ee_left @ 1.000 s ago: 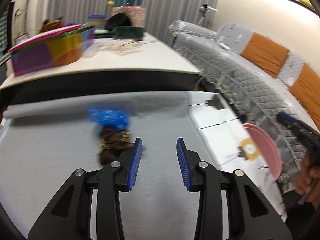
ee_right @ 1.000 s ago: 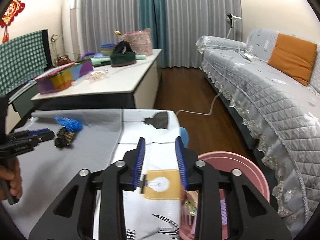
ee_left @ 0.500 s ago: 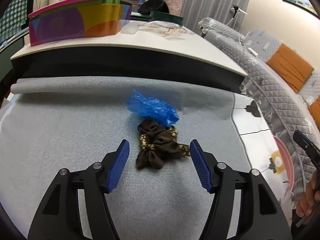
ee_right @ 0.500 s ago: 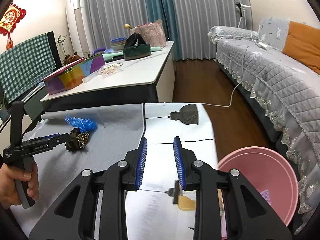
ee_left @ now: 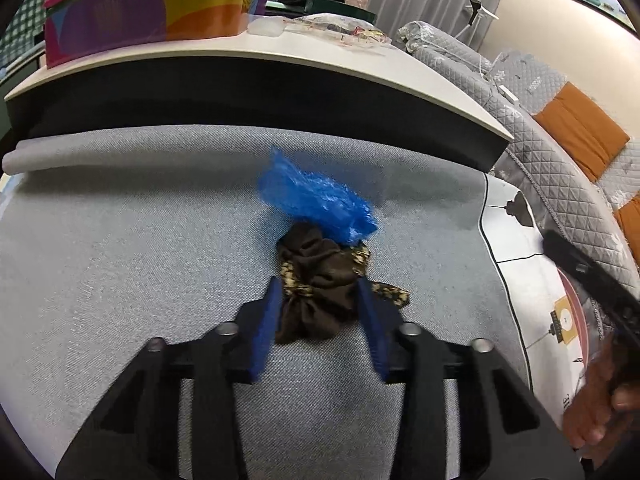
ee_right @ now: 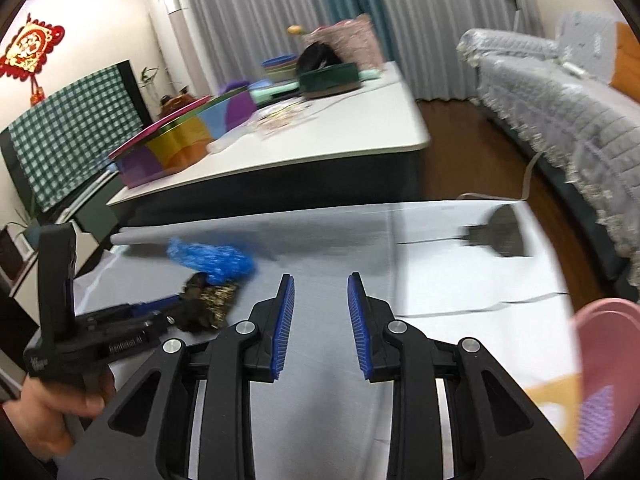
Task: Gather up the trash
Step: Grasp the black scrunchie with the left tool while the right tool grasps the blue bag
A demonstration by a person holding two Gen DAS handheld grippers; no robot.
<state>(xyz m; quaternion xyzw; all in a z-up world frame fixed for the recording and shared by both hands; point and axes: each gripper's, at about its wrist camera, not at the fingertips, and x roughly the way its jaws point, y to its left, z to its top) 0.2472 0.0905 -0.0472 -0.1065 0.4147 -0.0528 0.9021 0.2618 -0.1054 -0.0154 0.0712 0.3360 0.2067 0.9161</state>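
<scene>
A brown scrunchie with a leopard-print band (ee_left: 320, 280) lies on the grey cloth, touching a crumpled blue plastic bag (ee_left: 316, 196) just behind it. My left gripper (ee_left: 318, 300) is open, with its blue pads on either side of the scrunchie's near end. In the right wrist view the left gripper (ee_right: 176, 308) reaches the scrunchie (ee_right: 208, 304) and the blue bag (ee_right: 212, 258) from the left. My right gripper (ee_right: 320, 304) is open and empty over the table's middle. A pink bin (ee_right: 608, 368) sits at the right edge.
A white table (ee_left: 280, 52) behind holds a multicoloured box (ee_left: 152, 12), bags and clutter. A grey quilted sofa (ee_right: 560, 96) with orange cushions runs along the right. The white mat (ee_right: 460, 280) with lamp drawings covers the table's right part.
My left gripper has moved forward and narrowed, so its pads now flank the scrunchie. My right gripper has swung left, away from the pink bin, and opened a little wider.
</scene>
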